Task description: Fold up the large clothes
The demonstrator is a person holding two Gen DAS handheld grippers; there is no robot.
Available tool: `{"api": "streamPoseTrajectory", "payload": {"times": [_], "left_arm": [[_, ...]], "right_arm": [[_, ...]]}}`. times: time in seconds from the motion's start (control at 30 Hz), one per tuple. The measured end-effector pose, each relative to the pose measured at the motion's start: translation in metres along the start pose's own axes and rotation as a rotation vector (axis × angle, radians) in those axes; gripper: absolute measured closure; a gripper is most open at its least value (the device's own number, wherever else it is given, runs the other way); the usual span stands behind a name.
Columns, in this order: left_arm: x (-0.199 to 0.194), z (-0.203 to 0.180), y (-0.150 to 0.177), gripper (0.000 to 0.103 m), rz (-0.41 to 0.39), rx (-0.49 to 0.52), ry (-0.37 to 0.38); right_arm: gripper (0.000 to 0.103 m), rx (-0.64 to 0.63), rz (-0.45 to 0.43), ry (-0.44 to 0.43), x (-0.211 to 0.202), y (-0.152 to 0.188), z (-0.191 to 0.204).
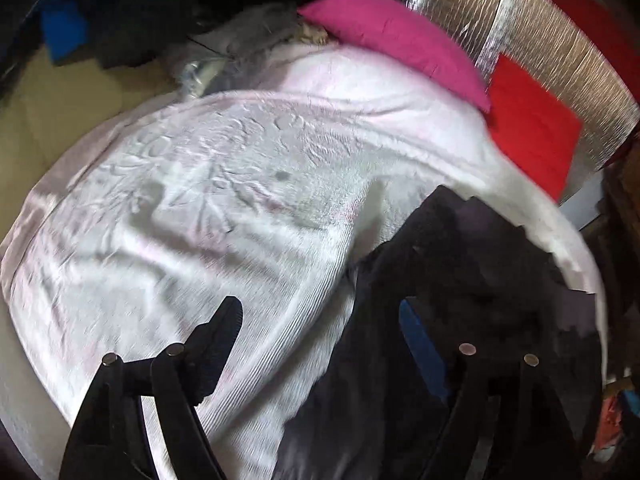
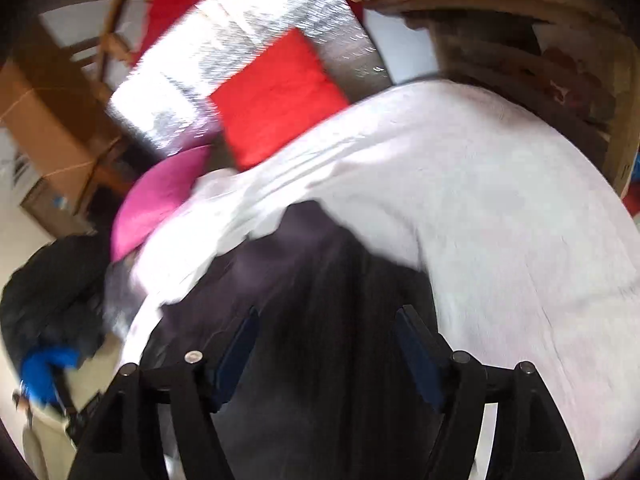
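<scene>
A large dark garment (image 1: 452, 280) lies on the white blanket (image 1: 224, 184) that covers the bed, at the lower right in the left wrist view. My left gripper (image 1: 320, 308) is open above the bed; its right finger is over the garment's edge and its left finger over bare blanket. In the right wrist view the same dark garment (image 2: 320, 280) fills the lower middle. My right gripper (image 2: 328, 320) is open just above it, with both fingers over the cloth. Both views are blurred by motion.
A pink pillow (image 1: 392, 36) and a red cushion (image 1: 532, 128) lie at the head of the bed against a silver foil panel (image 1: 552, 52). A pile of dark clothes (image 2: 56, 288) sits beside the bed. Wooden furniture (image 2: 540, 60) stands at the far right.
</scene>
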State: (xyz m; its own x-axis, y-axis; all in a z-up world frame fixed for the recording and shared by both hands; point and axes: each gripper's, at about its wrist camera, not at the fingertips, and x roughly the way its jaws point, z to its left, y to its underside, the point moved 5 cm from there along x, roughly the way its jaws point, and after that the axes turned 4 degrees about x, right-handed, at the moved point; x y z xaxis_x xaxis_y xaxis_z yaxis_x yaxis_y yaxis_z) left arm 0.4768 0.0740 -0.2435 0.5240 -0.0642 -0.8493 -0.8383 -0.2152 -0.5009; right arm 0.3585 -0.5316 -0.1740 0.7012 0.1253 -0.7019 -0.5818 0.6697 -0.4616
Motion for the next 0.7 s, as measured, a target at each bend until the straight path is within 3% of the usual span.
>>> {"api": "streamPoseTrajectory", "payload": {"times": [0.13,0.27,0.33,0.37,0.4,0.43,0.5,0.6,0.7], "left_arm": [[0.047,-0.017,-0.012,0.022,0.030,0.024,-0.032],[0.061,-0.041,-0.029,0.022,0.039,0.144,-0.037],[0.065,-0.046,-0.035,0.023,0.035,0.165,-0.019],[0.068,-0.046,-0.037,0.026,0.034,0.150,0.007],[0.070,-0.046,-0.038,0.037,0.036,0.139,0.032],[0.075,-0.047,-0.039,0.052,0.053,0.122,0.075],[0.080,-0.051,-0.041,0.064,0.060,0.099,0.116],[0.085,-0.061,-0.042,0.065,0.024,0.138,0.073],[0.095,-0.066,-0.036,0.060,0.027,0.176,0.014]], "right_arm": [[0.029,0.120,0.065,0.055,0.076,-0.034,-0.017],[0.029,0.143,0.146,0.077,0.128,-0.042,-0.029],[0.042,0.138,0.188,0.008,0.140,-0.034,-0.028],[0.057,0.100,0.190,0.015,0.142,-0.034,-0.024],[0.064,0.070,0.188,0.036,0.146,-0.035,-0.017],[0.068,0.038,0.177,0.055,0.145,-0.035,-0.012],[0.078,0.003,0.123,0.061,0.134,-0.038,-0.003],[0.080,-0.022,0.029,0.064,0.124,-0.046,0.008],[0.080,-0.045,0.047,0.123,0.141,-0.037,0.003]]}}
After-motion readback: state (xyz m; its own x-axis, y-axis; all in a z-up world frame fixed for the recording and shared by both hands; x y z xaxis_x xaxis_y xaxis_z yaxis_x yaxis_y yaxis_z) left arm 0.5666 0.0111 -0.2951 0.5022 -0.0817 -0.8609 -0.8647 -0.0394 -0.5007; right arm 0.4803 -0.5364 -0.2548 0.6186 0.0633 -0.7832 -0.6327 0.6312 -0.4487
